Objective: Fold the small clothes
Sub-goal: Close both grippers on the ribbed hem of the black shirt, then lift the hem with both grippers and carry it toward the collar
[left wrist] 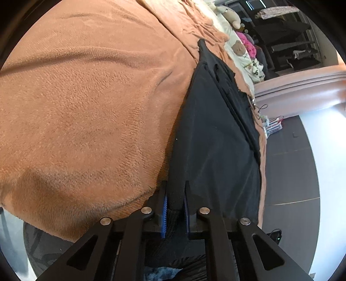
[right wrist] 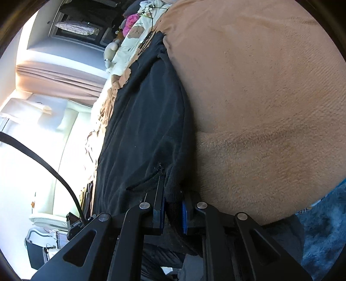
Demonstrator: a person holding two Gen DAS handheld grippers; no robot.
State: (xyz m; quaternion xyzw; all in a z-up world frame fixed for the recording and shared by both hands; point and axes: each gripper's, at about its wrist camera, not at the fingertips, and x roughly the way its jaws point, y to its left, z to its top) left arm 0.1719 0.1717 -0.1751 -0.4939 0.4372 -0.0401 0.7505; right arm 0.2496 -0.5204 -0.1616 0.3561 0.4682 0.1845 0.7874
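- Nearest to us, the left hand-held gripper (left wrist: pixel 175 202) has its jaws pinched almost together on a ribbed edge of the black garment (left wrist: pixel 214 134), which passes between the blue pads (left wrist: pixel 165 213).
- The right hand-held gripper (right wrist: pixel 173 207) is likewise nearly closed, with a thick hem of the same black garment (right wrist: pixel 142 121) clamped between its blue pads (right wrist: pixel 184 217).
- Just beyond both sets of fingers, we see the garment stretched out long and fairly flat, running away from us across the orange fleece blanket (left wrist: pixel 86 103) that covers the bed.
- In the left wrist view the garment lies along the blanket's right-hand margin, close to the bed's edge; in the right wrist view it lies along the blanket's (right wrist: pixel 270 97) left-hand margin.
- A seam or fold line (left wrist: pixel 235 116) runs down the cloth in the left view.
- At the garment's far end, we make out a cream bedding piece with bear prints (left wrist: pixel 239 48) and a bright pink item (left wrist: pixel 248 42).
- Farther still sit a pale plush toy (left wrist: pixel 230 14) and dark shelving (left wrist: pixel 289 41) against the wall.
- Below the bed's edge lies a grey floor (left wrist: pixel 289 173).
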